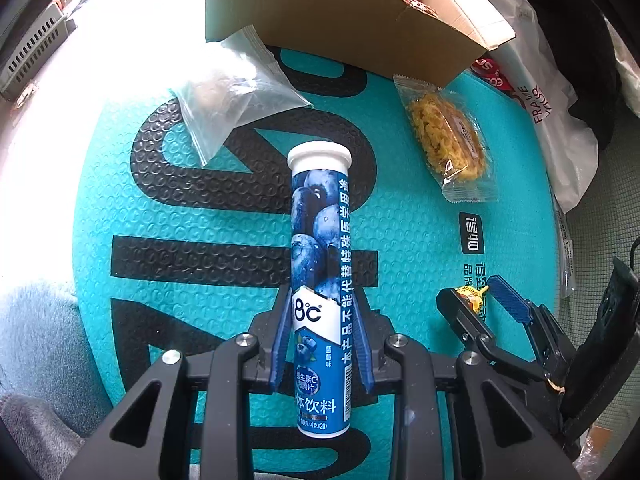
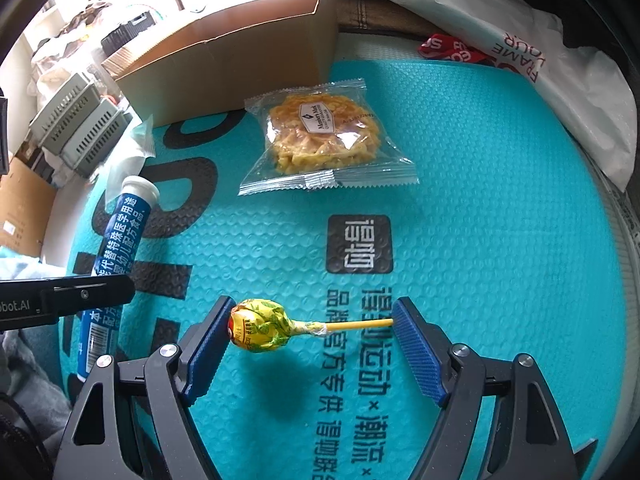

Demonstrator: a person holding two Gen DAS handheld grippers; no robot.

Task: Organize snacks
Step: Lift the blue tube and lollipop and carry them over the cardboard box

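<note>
My left gripper (image 1: 322,300) is shut on a blue blueberry tablet tube (image 1: 320,264) with a white cap, which points away over the teal mat (image 1: 200,216); the tube also shows in the right wrist view (image 2: 116,256). My right gripper (image 2: 312,320) holds a yellow-wrapped lollipop (image 2: 264,326) end to end, head on the left pad and stick tip on the right pad, a little above the mat; the gripper also shows in the left wrist view (image 1: 472,294). A clear packet of yellow flaky snack (image 2: 324,136) lies ahead on the mat (image 1: 448,136).
An open cardboard box (image 1: 340,20) with red packets inside stands at the mat's far edge (image 2: 224,68). A clear zip bag (image 1: 236,96) lies left of the box. A white plastic bag (image 2: 560,60) and a red wrapper (image 2: 452,50) lie at the far right. Grey crates (image 2: 80,128) stand far left.
</note>
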